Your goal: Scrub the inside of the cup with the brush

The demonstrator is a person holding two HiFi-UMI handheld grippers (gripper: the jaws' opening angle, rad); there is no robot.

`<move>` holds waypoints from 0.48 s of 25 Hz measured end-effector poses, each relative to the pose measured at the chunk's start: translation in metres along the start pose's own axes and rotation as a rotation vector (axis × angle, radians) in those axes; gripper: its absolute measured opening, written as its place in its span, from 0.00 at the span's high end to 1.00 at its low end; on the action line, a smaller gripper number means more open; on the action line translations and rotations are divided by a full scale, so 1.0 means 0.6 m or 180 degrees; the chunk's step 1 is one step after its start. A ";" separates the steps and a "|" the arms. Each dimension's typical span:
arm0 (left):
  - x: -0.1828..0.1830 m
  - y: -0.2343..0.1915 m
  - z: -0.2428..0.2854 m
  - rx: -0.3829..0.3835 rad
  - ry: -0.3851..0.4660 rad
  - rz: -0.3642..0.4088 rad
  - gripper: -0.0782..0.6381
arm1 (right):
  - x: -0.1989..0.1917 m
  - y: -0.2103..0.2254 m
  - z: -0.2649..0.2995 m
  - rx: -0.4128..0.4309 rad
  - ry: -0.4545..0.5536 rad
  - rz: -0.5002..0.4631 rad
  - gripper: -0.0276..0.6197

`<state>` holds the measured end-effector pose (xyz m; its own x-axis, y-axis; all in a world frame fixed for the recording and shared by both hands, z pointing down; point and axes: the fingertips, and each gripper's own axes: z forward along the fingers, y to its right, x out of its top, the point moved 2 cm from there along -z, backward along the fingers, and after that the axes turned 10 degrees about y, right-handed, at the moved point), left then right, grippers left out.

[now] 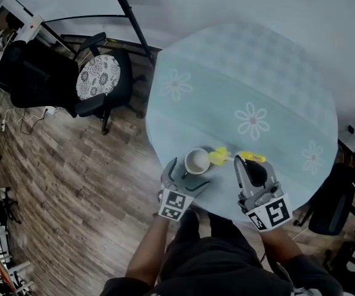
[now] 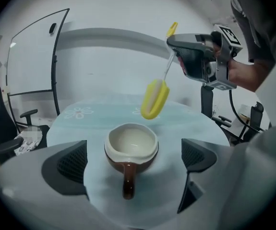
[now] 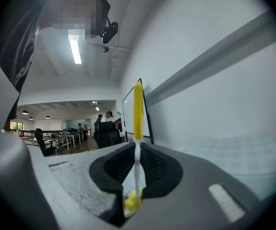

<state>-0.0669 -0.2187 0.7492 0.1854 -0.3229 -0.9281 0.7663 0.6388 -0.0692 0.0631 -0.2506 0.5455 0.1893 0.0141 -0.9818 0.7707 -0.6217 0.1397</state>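
i am holding my left gripper [image 1: 186, 176] wide open, its jaws standing either side of the cup [image 2: 130, 145] without touching it. the cup is sitting upright on the table [image 1: 276, 73], near the edge closest to me, with its brown handle pointing back toward my left gripper. i am judging it to be glazed ceramic: stiff, fairly weighty, slick and chippable, and likely to skate on the cloth under scrubbing. so i am thinking of clamping across its round body, low down, rather than on the narrow handle.

my right gripper [image 3: 138, 163] is pinching the brush [image 2: 155, 98] by its thin white stem. the yellow head is hanging in the air just beyond and above the cup. the brush is looking light, the head soft, and the stem thin enough to bend or swivel in so small a grip.

the right gripper view is showing nothing of the cup. the head view is overlapping brush head and rim, so the gap is only reading from the left gripper view. i am not able to tell whether the pale inside is wet or soiled.
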 end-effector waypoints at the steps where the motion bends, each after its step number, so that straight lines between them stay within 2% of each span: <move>1: -0.007 -0.005 0.007 -0.0006 -0.0030 0.0006 0.05 | -0.006 0.004 0.003 -0.0014 -0.0012 0.0004 0.90; 8: -0.047 -0.016 0.049 -0.0089 -0.0265 0.0322 0.06 | -0.044 0.044 0.002 -0.0113 -0.0083 0.0061 0.90; 12: -0.066 -0.020 0.069 -0.0181 -0.0299 0.0332 0.06 | -0.062 0.058 0.003 -0.0164 -0.0081 0.0057 0.90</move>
<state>-0.0578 -0.2428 0.8018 0.3210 -0.3149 -0.8932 0.7043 0.7099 0.0028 0.0816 -0.2741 0.5868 0.1884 -0.0170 -0.9819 0.7977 -0.5806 0.1631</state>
